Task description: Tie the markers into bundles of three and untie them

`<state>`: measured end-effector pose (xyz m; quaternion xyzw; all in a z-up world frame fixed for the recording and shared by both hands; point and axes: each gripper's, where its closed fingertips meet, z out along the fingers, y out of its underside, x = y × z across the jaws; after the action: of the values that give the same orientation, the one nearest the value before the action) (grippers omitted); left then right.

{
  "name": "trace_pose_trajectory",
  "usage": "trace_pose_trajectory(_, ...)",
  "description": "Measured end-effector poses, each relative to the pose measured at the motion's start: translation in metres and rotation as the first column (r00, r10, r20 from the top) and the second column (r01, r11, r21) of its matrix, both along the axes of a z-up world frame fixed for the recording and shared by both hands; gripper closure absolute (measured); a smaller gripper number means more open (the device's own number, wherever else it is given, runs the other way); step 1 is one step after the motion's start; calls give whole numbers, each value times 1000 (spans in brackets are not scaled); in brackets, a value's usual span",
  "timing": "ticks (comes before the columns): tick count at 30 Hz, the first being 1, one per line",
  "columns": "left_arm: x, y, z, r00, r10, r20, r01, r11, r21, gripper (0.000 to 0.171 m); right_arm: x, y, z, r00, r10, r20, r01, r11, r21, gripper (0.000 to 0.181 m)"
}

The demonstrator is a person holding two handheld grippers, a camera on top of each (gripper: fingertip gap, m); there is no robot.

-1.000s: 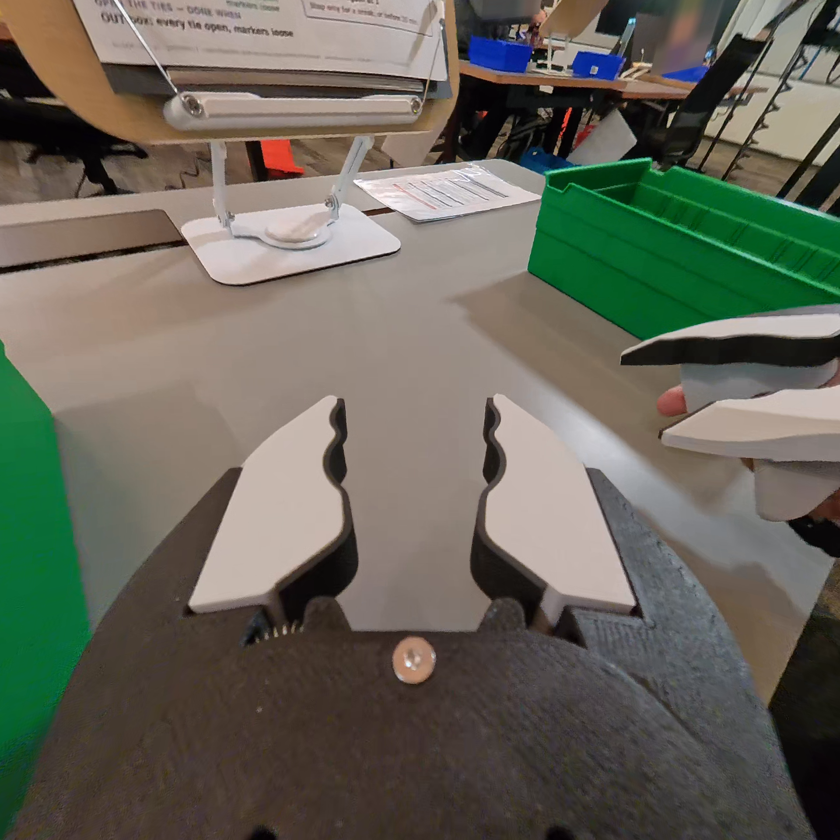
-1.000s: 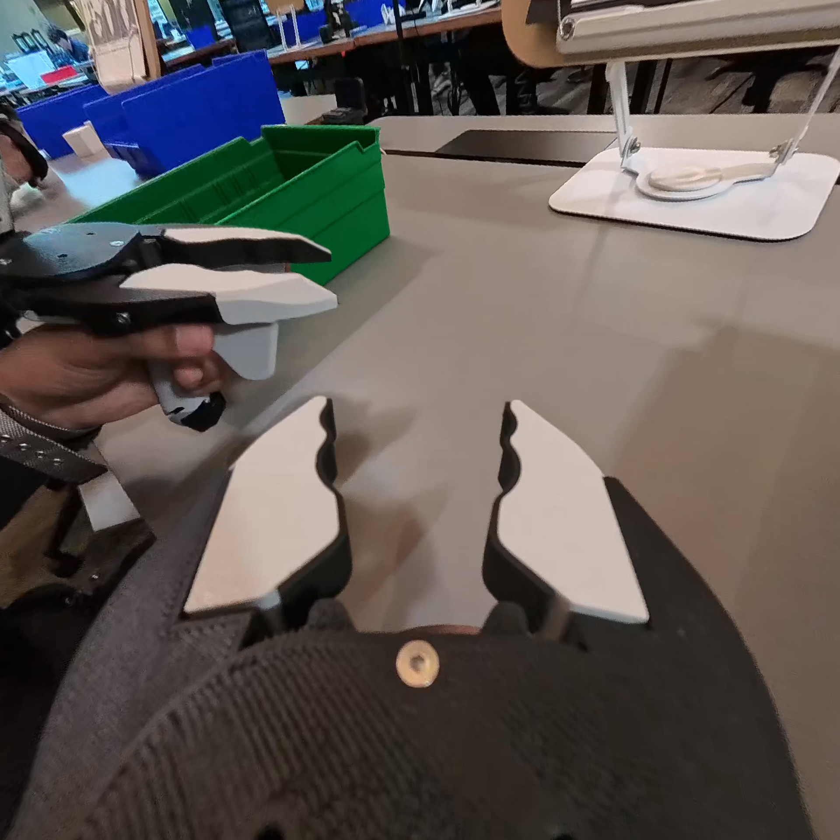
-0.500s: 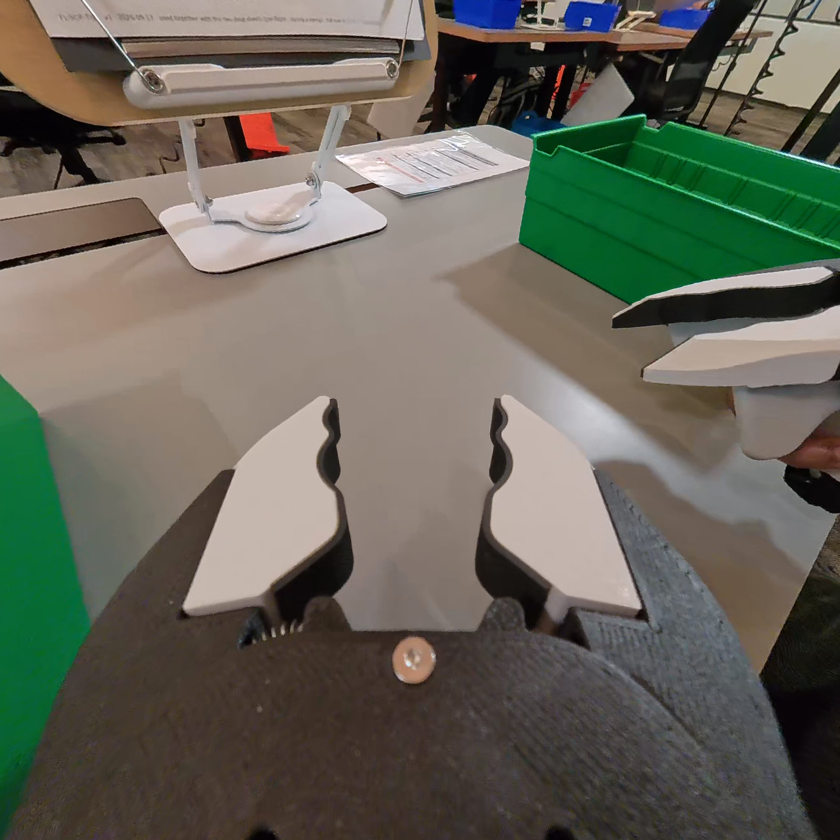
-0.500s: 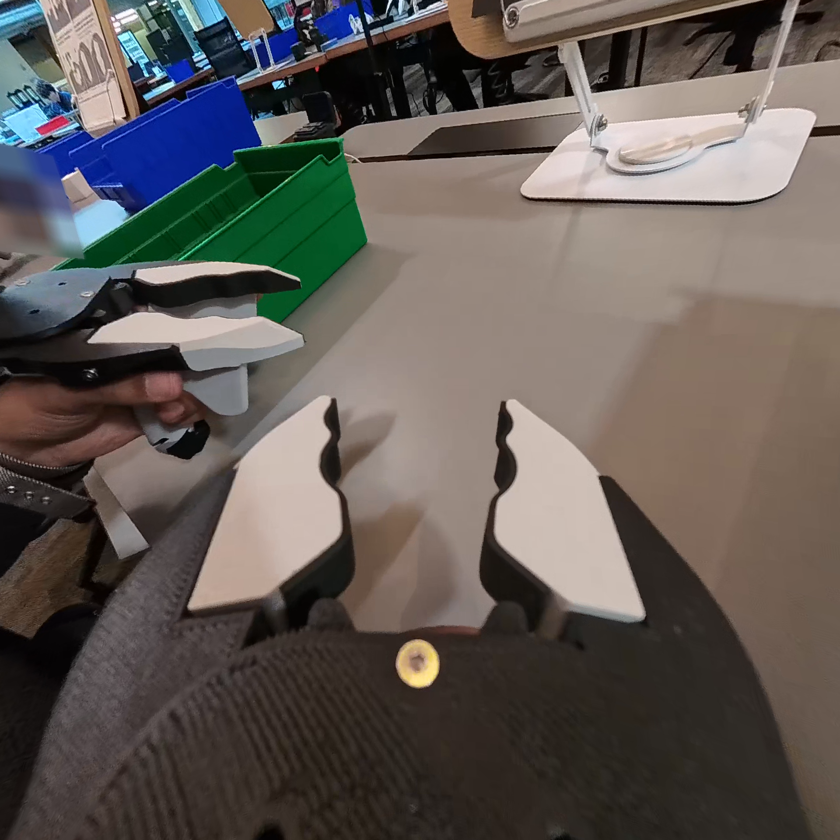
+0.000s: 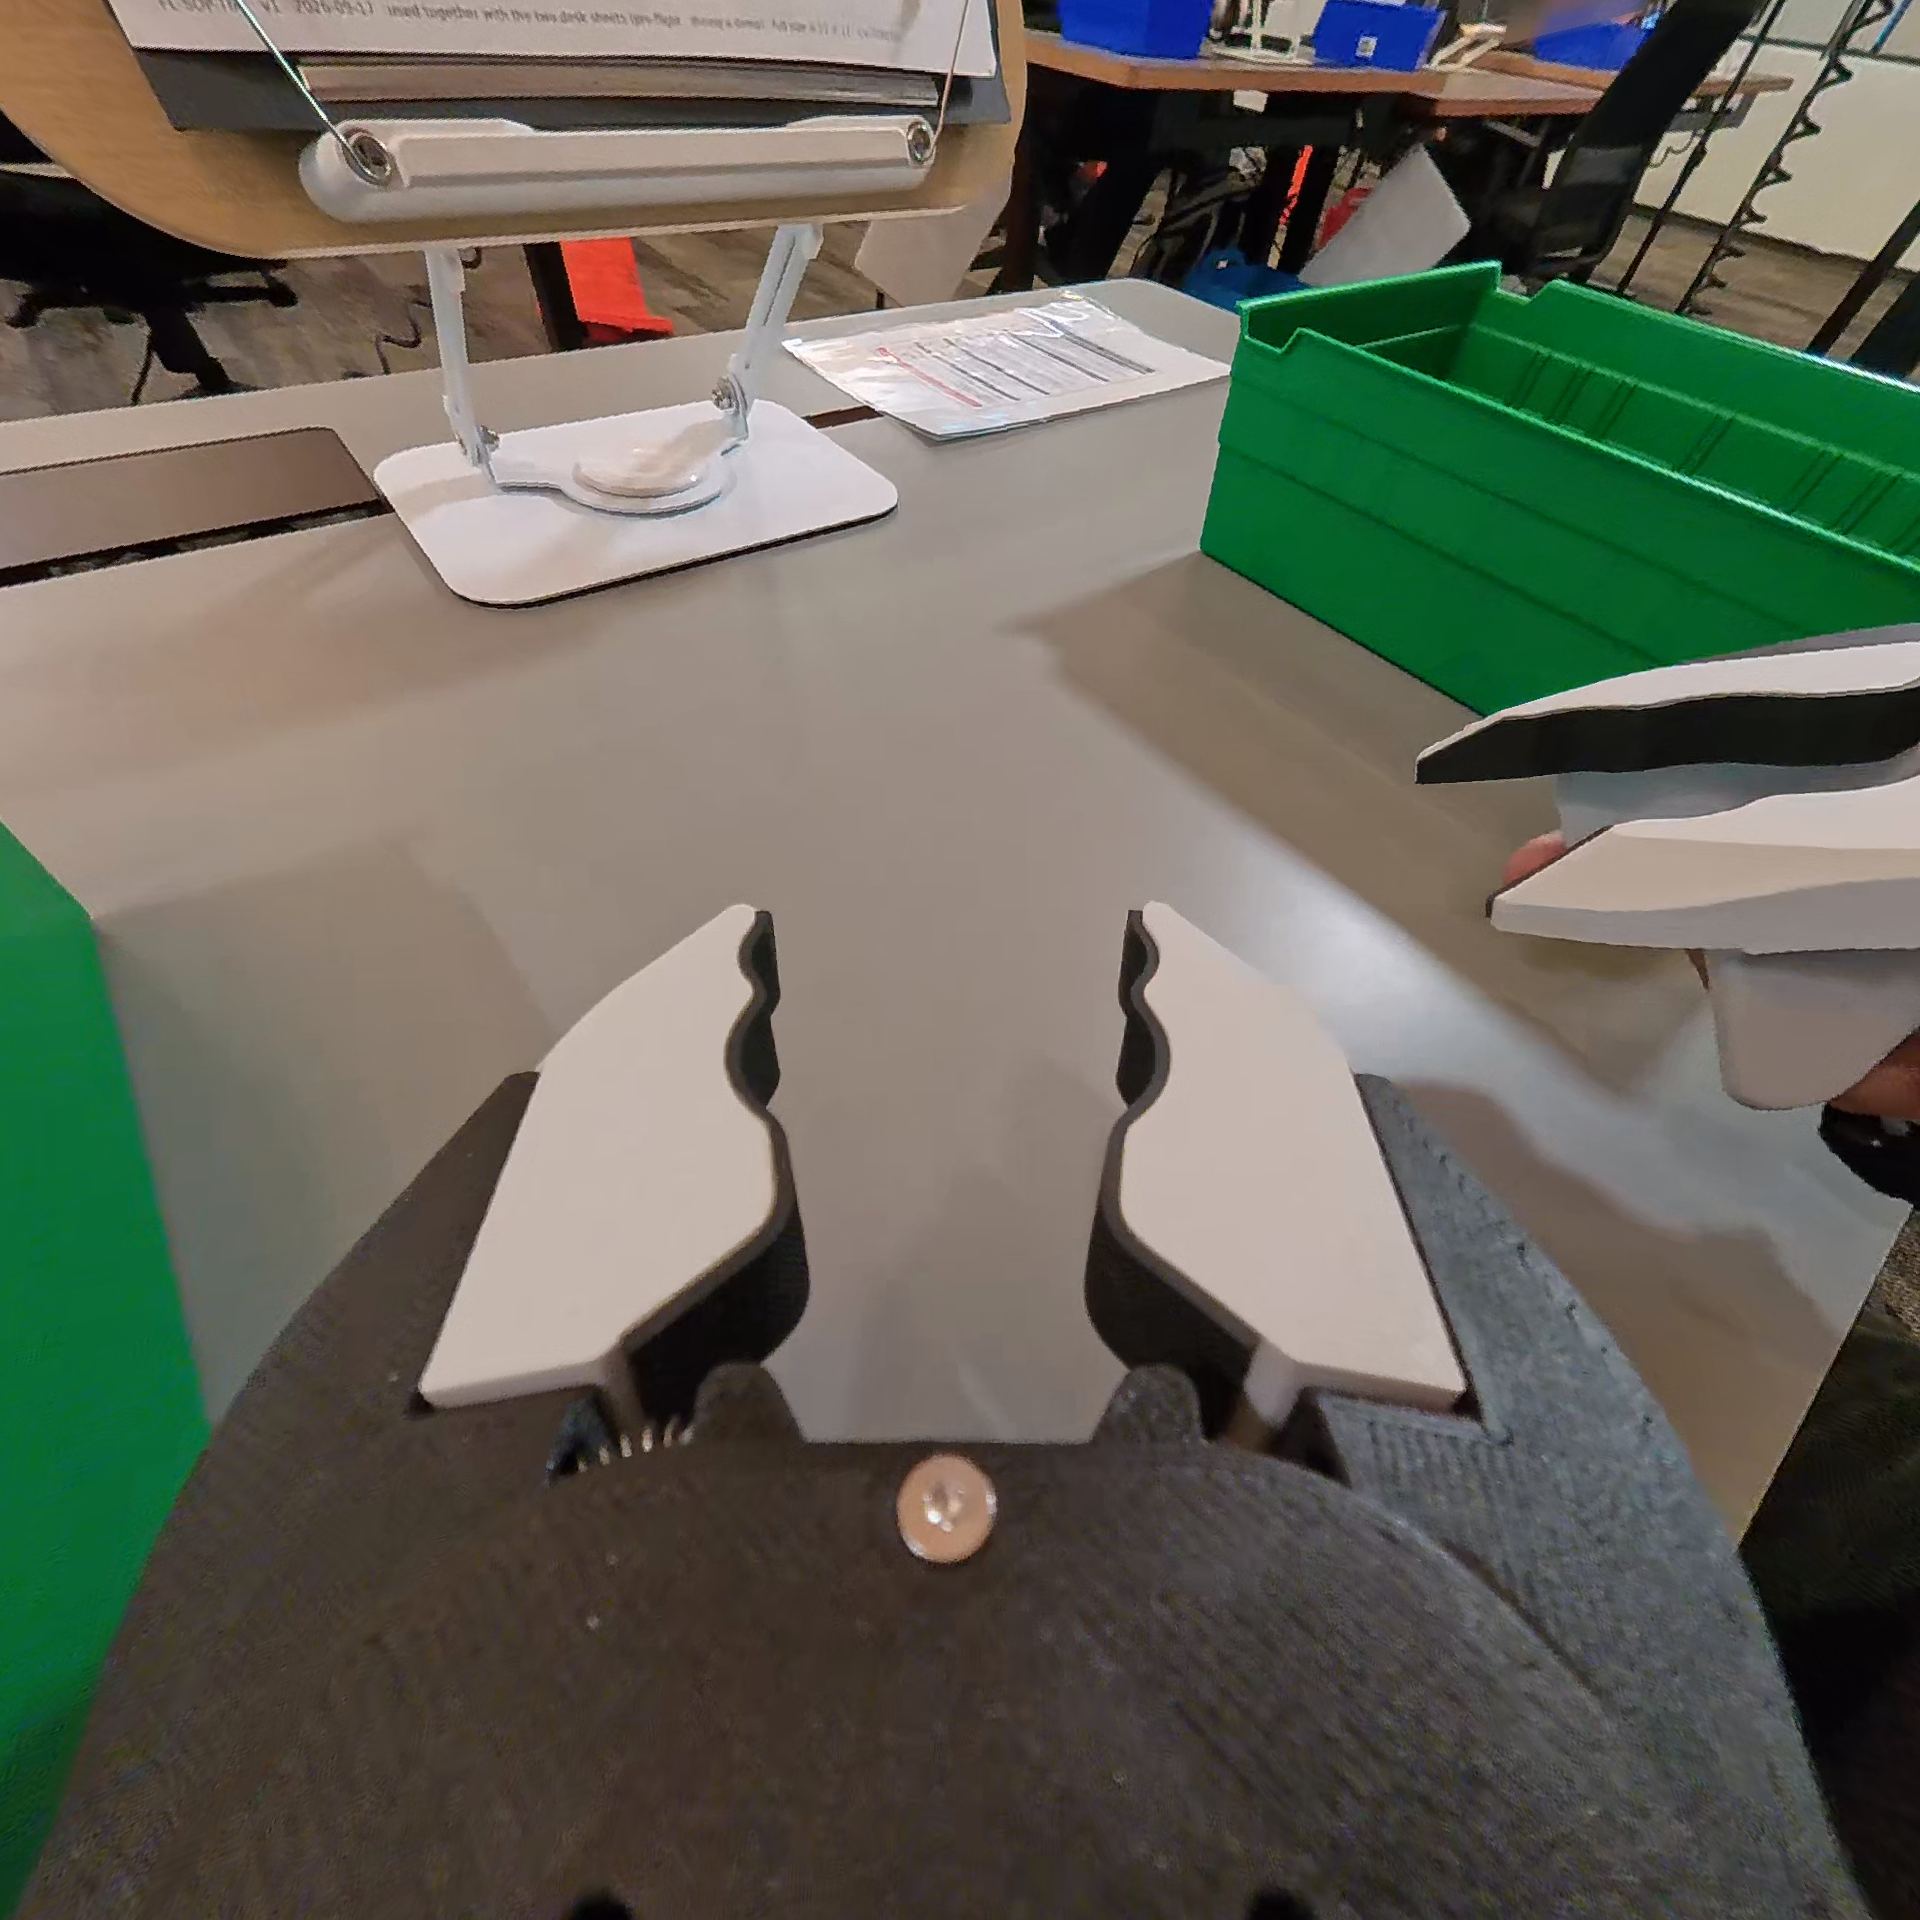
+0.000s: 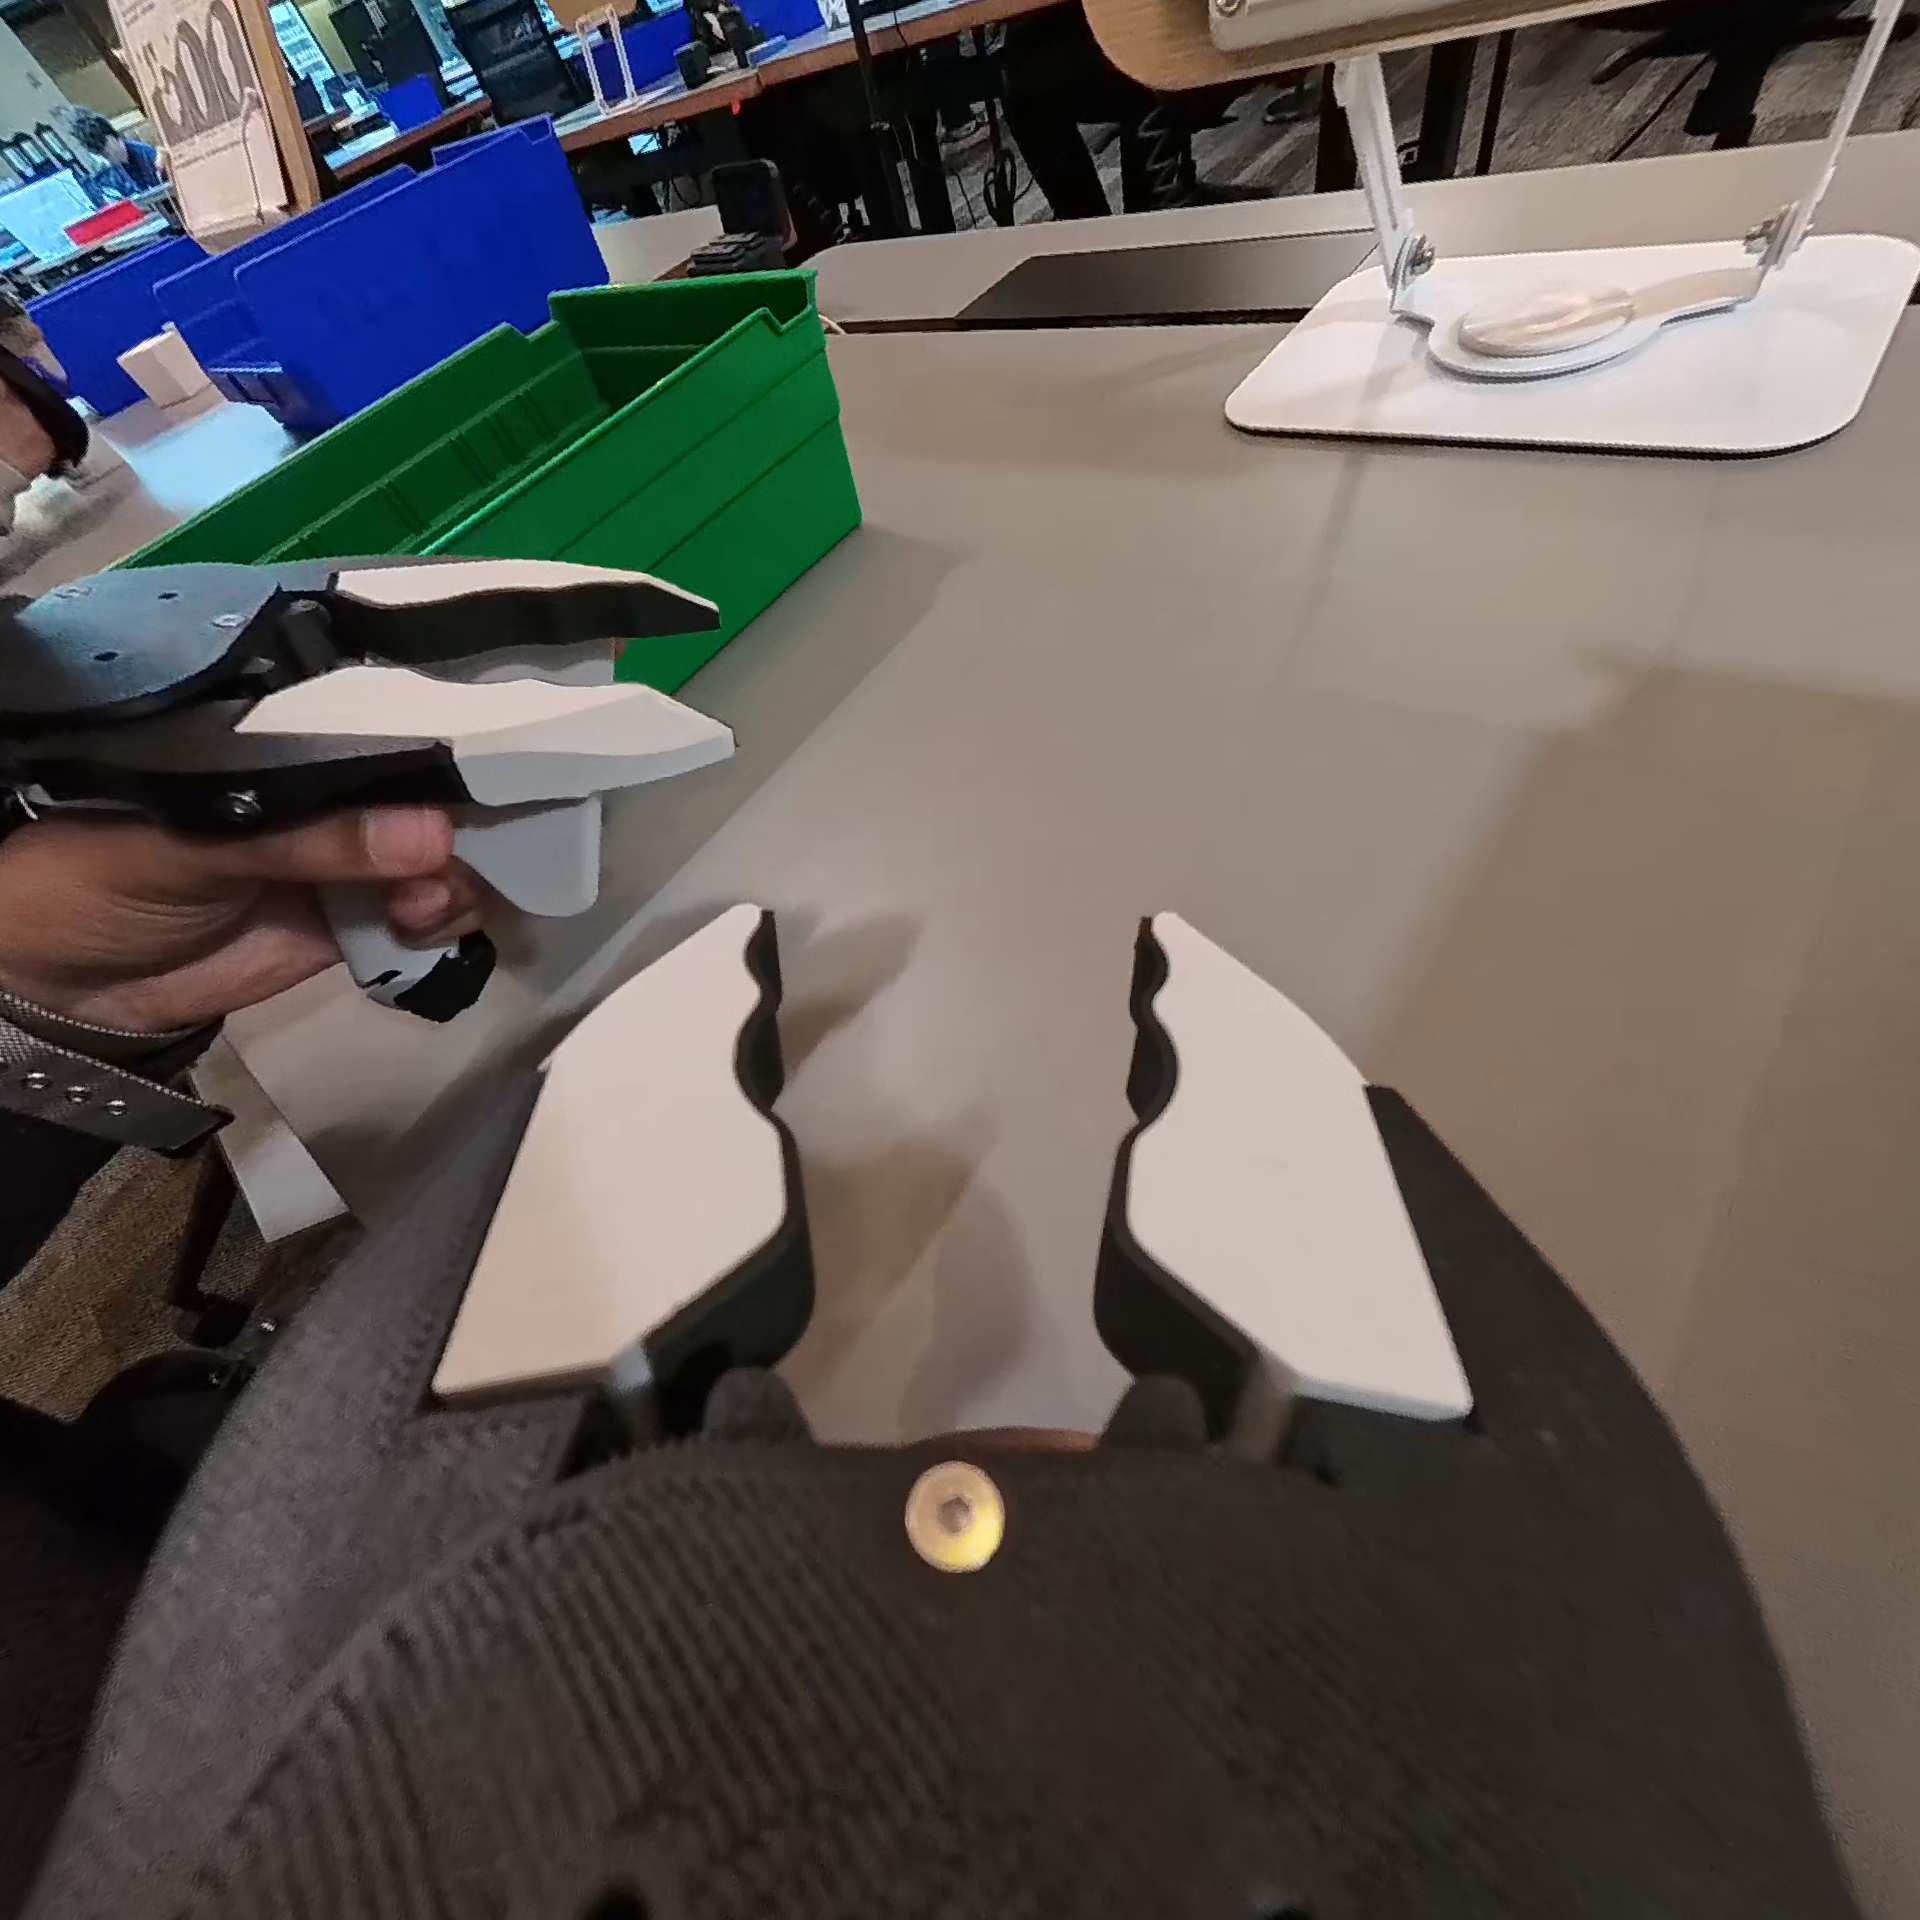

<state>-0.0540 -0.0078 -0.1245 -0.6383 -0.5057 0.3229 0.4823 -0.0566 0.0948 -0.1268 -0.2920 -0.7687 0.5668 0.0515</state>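
My left gripper (image 5: 948, 920) is open and empty, held above the bare grey table (image 5: 831, 748). My right gripper (image 6: 954, 923) is also open and empty above the same table. The right gripper shows at the right edge of the left wrist view (image 5: 1455, 831), held by a hand. The left gripper shows at the left of the right wrist view (image 6: 722, 681), also in a hand (image 6: 156, 914). Nothing lies between either pair of fingers.
A green bin (image 5: 1558, 488) stands at the right of the table, and another green bin (image 6: 582, 478) at the left, its corner close by (image 5: 62, 1195). A white stand (image 5: 634, 499) holds a board with papers at the back. A plastic-sleeved sheet (image 5: 997, 364) lies beyond.
Both grippers have shifted slightly over the table and stayed open. The view tilted a little; the right gripper sits somewhat lower in the left wrist view than half a second ago.
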Motion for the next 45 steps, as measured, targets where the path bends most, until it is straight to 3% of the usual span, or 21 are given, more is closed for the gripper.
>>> trace_pose_trajectory(8, 4, 5, -3, 1000, -26, 14, 26, 1000, -14, 107, -4, 6, 7, 999, -10, 38, 11, 999, -43, 115)
trace_pose_trajectory(12, -16, -8, 16, 988, 82, -128, -95, 991, -97, 115, -25, 21, -4, 995, -40, -95, 48, 995, 90, 118)
trace_pose_trajectory(14, -18, 6, 20, 995, 17, -100, -28, 993, -118, 107, -21, 16, -3, 998, 12, -59, -4, 991, 134, 114)
trace_pose_trajectory(17, -1, 14, 8, 998, 3, -70, -10, 995, -101, 104, -21, 6, 13, 995, 10, -100, -6, 999, 45, 118)
trace_pose_trajectory(19, 20, 20, -1, 999, -4, -41, 0, 995, -99, 102, -18, 6, 1, 992, 25, -125, -15, 996, 85, 116)
trace_pose_trajectory(22, 37, 19, -5, 994, 25, -104, -44, 982, -186, 109, -30, 23, -27, 987, -111, -116, 133, 968, 211, 117)
trace_pose_trajectory(24, 37, 17, -2, 994, 29, -106, -61, 947, -316, 107, -21, 19, -15, 990, -121, -75, 134, 970, 202, 113)
trace_pose_trajectory(26, 43, 20, 6, 992, 31, -118, -66, 952, -300, 108, -12, 26, 11, 983, -129, -129, 150, 974, 168, 113)
trace_pose_trajectory(30, 51, 23, -4, 999, 5, -38, -10, 992, -128, 109, -37, 96, 72, 905, -313, -289, 335, 942, 29, 118)
trace_pose_trajectory(33, 43, 9, 1, 998, 52, -32, -54, 997, -62, 107, -74, 192, 90, 821, -525, -226, 526, 848, -58, 113)
trace_pose_trajectory(35, 40, 2, 10, 994, 84, -70, -84, 996, 9, 111, -92, 274, 87, 700, -690, -185, 680, 723, -121, 113)
trace_pose_trajectory(37, 35, -3, 13, 992, 98, -76, -93, 994, 61, 112, -101, 350, 63, 566, -815, -126, 806, 579, -122, 110)
trace_pose_trajectory(38, 31, -4, 13, 992, 102, -71, -96, 992, 76, 112, -101, 373, 46, 545, -836, -64, 829, 549, -107, 108)
trace_pose_trajectory(40, 22, -4, 9, 994, 98, -49, -93, 991, 96, 111, -101, 379, 23, 609, -789, 83, 793, 602, -99, 103)
trace_pose_trajectory(42, 15, -2, 6, 995, 93, -33, -89, 990, 113, 111, -102, 369, 15, 661, -738, 139, 750, 654, -96, 102)
trace_pose_trajectory(45, 10, 4, 2, 998, 69, -7, -67, 990, 123, 111, -109, 375, -1, 622, -783, 1, 782, 621, 55, 103)
